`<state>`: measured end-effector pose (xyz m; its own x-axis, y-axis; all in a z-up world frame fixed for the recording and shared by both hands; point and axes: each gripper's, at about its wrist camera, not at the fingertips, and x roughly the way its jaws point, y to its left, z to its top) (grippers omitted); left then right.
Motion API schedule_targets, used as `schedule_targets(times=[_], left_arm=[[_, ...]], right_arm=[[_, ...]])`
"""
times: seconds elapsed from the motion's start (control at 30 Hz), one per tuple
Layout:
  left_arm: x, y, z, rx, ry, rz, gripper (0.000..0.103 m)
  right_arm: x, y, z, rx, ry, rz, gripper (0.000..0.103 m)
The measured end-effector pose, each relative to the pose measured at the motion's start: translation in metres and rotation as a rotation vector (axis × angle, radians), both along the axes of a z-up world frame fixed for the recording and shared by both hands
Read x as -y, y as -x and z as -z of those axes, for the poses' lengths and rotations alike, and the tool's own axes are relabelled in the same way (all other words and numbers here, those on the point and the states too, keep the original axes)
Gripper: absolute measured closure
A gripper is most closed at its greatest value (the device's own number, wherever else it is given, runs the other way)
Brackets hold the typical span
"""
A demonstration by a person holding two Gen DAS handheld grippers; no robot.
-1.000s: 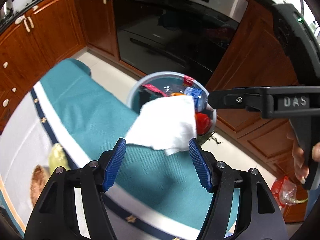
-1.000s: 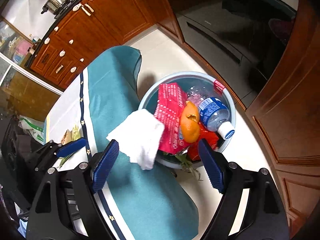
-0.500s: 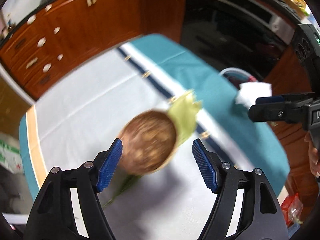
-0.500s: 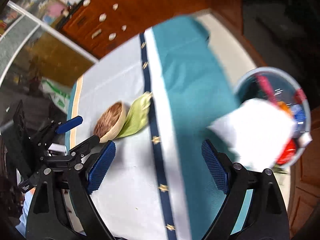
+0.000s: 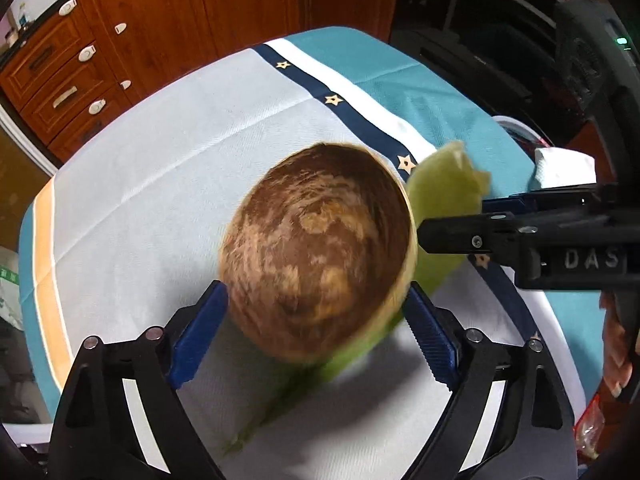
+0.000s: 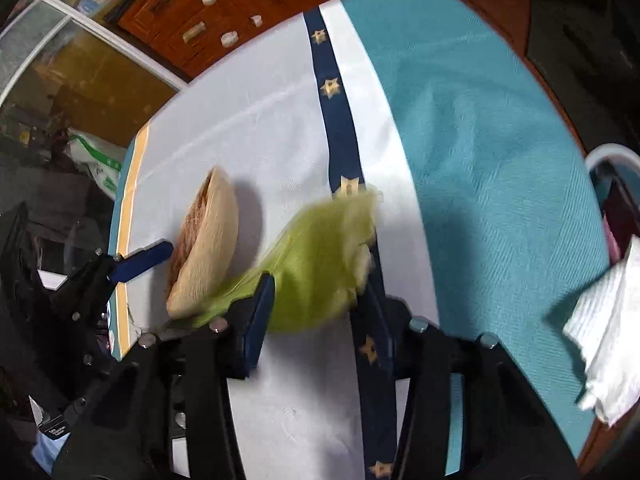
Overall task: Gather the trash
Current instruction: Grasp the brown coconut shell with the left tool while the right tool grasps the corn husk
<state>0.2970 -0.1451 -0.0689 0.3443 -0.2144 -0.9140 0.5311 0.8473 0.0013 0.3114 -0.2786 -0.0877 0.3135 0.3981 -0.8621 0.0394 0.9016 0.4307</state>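
Note:
A brown coconut shell half (image 5: 316, 248) lies on the white tablecloth, between the blue pads of my left gripper (image 5: 316, 332), whose jaws stand wide around it. It shows edge-on in the right wrist view (image 6: 208, 248). A green corn husk (image 6: 316, 264) lies beside the shell, with my right gripper (image 6: 316, 312) around its near end, jaws partly closed. The husk also shows in the left wrist view (image 5: 444, 196). A white tissue (image 6: 608, 320) hangs at the table's teal edge over the trash bin (image 6: 608, 156).
The table (image 5: 168, 152) wears a white cloth with a navy star stripe and teal border. Wooden cabinets (image 5: 120, 32) and a dark oven (image 5: 480, 32) stand behind. The bin rim (image 5: 516, 124) peeks past the table's right edge.
Both grippers swung from the trash bin back over the table. The left closed in around the coconut shell; the right came down around the corn husk and narrowed its jaws.

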Motion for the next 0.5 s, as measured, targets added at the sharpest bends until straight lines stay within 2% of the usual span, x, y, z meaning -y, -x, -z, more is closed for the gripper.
schedule_targets(times=[0.07, 0.1, 0.13, 0.17, 0.23, 0.27, 0.33, 0.5], left_arm=[[0.005, -0.004, 0.004, -0.025, 0.026, 0.009, 0.014], [0.009, -0.004, 0.004, -0.028, 0.036, 0.013, 0.016], [0.012, -0.004, 0.003, -0.016, 0.038, 0.017, 0.026], [0.017, -0.002, 0.003, -0.013, 0.037, 0.027, 0.044], [0.026, 0.005, 0.0, -0.014, 0.046, 0.047, 0.073], [0.029, 0.007, -0.002, 0.012, 0.035, 0.052, 0.084], [0.038, 0.014, -0.011, 0.06, 0.007, 0.065, 0.09], [0.051, 0.025, -0.03, 0.053, 0.031, 0.077, 0.094]], right_arm=[[-0.002, -0.003, 0.002, 0.011, -0.002, -0.003, 0.068], [-0.002, -0.003, 0.003, 0.009, -0.002, -0.008, 0.08], [-0.002, -0.004, 0.005, 0.005, 0.005, -0.009, 0.089], [-0.002, -0.004, 0.007, 0.005, 0.011, -0.008, 0.095], [-0.001, -0.003, 0.007, 0.009, 0.007, -0.018, 0.095], [0.0, -0.001, 0.006, 0.011, 0.005, -0.021, 0.095], [0.006, 0.003, 0.0, 0.028, 0.005, -0.023, 0.095], [0.032, 0.016, -0.019, 0.073, -0.017, 0.02, 0.095]])
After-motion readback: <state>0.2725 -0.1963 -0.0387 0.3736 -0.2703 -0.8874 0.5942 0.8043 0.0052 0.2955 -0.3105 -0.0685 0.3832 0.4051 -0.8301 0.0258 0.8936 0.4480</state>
